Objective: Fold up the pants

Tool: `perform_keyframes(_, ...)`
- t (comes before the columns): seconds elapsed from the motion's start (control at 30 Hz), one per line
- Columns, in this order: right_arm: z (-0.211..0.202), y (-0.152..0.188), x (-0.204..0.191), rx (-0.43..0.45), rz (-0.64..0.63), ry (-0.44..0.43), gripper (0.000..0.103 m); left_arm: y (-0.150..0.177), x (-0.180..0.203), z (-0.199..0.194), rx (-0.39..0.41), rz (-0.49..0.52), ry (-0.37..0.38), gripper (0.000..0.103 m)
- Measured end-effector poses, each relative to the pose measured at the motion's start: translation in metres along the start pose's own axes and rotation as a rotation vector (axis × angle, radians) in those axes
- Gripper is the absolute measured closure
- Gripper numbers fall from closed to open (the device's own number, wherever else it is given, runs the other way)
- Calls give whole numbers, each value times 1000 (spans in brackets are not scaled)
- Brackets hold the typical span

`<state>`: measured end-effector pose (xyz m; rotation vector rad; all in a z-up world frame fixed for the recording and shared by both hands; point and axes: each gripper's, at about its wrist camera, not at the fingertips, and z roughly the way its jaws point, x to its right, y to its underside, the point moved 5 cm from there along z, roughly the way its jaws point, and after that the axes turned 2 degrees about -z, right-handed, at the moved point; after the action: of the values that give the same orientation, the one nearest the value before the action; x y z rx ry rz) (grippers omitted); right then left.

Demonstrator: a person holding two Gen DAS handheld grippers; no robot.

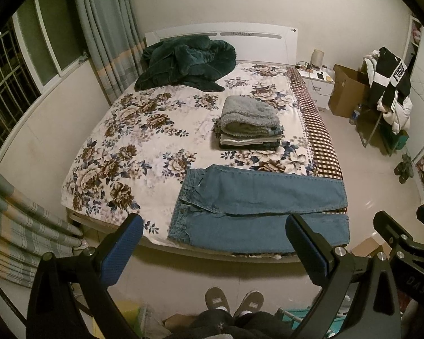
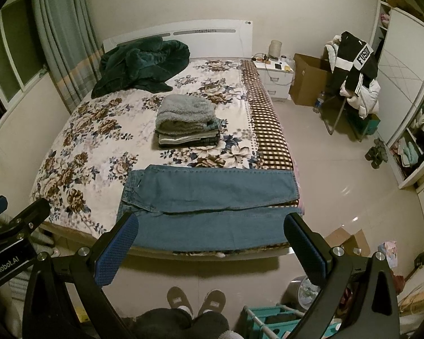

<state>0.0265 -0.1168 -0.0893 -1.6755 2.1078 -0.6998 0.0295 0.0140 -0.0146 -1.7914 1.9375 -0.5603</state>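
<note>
Both claws, left [image 1: 214,243] and right [image 2: 210,240], gaped empty above bed [image 2: 99,130]; jeans [image 2: 212,197] at edge risked sliding off.

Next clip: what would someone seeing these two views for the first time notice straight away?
The blue jeans spread flat across the foot of the floral bed, legs running to the right, draw the eye first. Behind them sits a neat stack of folded clothes topped by a grey fleecy piece, and a dark green blanket lies crumpled by the headboard. Both grippers, left and right, hover before the bed with jaws wide open.
</note>
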Motion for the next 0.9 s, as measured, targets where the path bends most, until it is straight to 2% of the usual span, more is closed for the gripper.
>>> perform_keyframes(0.9, 1, -7, -3, -2, -2, -1, 0, -2, -3, -3, 8, -2, -1, 0)
